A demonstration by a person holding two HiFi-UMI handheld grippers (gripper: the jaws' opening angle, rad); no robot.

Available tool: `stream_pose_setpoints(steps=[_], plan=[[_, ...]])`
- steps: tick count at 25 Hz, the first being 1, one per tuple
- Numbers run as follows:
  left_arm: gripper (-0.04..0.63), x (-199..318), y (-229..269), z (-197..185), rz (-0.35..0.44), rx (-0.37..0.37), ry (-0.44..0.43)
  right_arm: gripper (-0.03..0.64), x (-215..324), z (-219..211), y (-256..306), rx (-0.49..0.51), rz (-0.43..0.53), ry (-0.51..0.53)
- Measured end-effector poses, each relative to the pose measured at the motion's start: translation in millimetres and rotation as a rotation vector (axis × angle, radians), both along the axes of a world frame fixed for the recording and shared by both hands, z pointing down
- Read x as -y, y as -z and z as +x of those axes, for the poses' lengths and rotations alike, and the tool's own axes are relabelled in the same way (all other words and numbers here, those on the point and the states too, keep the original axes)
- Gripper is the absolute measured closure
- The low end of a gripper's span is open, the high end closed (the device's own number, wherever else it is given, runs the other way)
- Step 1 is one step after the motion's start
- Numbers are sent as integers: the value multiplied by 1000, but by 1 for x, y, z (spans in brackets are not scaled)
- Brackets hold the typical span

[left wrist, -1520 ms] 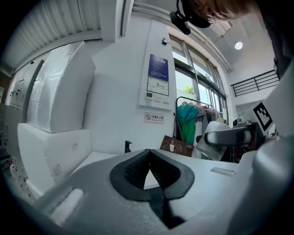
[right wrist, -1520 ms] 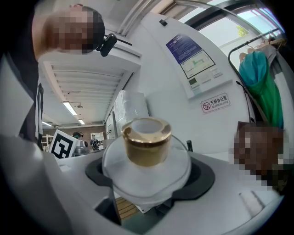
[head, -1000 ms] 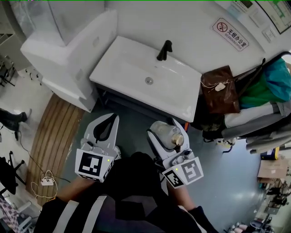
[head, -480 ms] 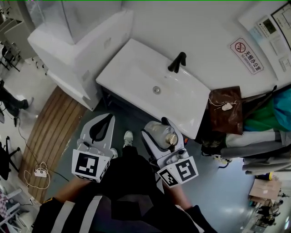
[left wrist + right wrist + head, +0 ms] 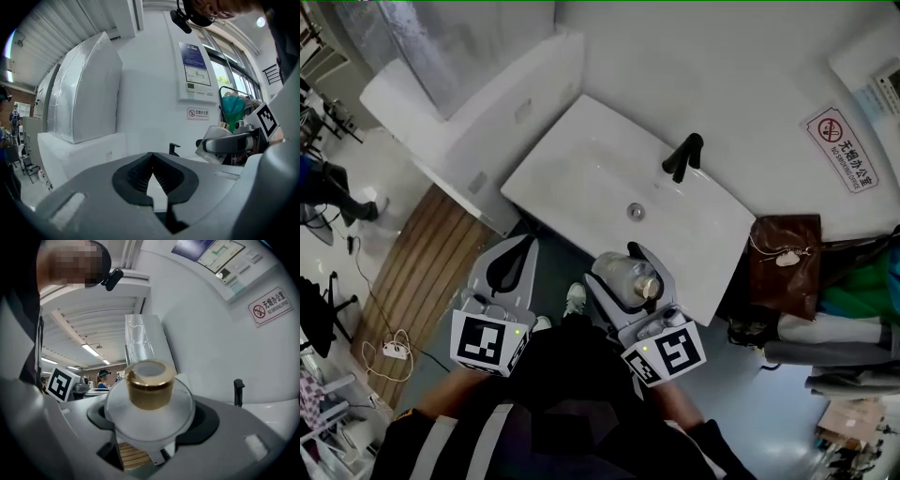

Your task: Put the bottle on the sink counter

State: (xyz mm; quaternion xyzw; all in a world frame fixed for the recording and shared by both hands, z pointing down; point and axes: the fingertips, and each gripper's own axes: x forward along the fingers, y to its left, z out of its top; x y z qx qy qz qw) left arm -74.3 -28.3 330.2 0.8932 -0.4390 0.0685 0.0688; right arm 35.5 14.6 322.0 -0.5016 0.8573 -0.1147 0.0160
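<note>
A clear round bottle point(image 5: 630, 278) with a gold cap point(image 5: 149, 383) is held between the jaws of my right gripper point(image 5: 623, 272), which is shut on its wide body. It hangs just in front of the near edge of the white sink counter point(image 5: 581, 164), below the basin drain point(image 5: 635, 211). My left gripper point(image 5: 514, 264) is shut with nothing in it, left of the bottle and in front of the counter's left part. In the left gripper view the bottle point(image 5: 220, 140) shows at the right, and the black tap point(image 5: 173, 149) stands beyond my closed jaws.
A black tap point(image 5: 682, 156) stands at the back of the basin. A white box-shaped unit point(image 5: 478, 94) adjoins the counter's left end. A brown bag point(image 5: 786, 267) hangs right of the counter. Wooden slats point(image 5: 417, 272) lie on the floor at left.
Both grippers have moved forward toward the sink counter. The bottle stays gripped in the right one and is now close to the counter's front edge.
</note>
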Motion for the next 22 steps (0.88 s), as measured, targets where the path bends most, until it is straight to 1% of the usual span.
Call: stream_pose_setpoints(steps=[5,10,15,19,22], plan=[[594,25,0,18,4,30,45,279,31,16,-5,19,-4,55],[594,38,-2,36,5,52,84,279,51,37,-9,27,-3,90],[594,42,-6,38,1,74,128,279,65,48,-13,31,-4,114],[594,49,-7,42,17,85,136,279,72,53,-15,34,-2,122],[594,54,-10,47,10,86,134,279,79,57,-18,36,-5,119]])
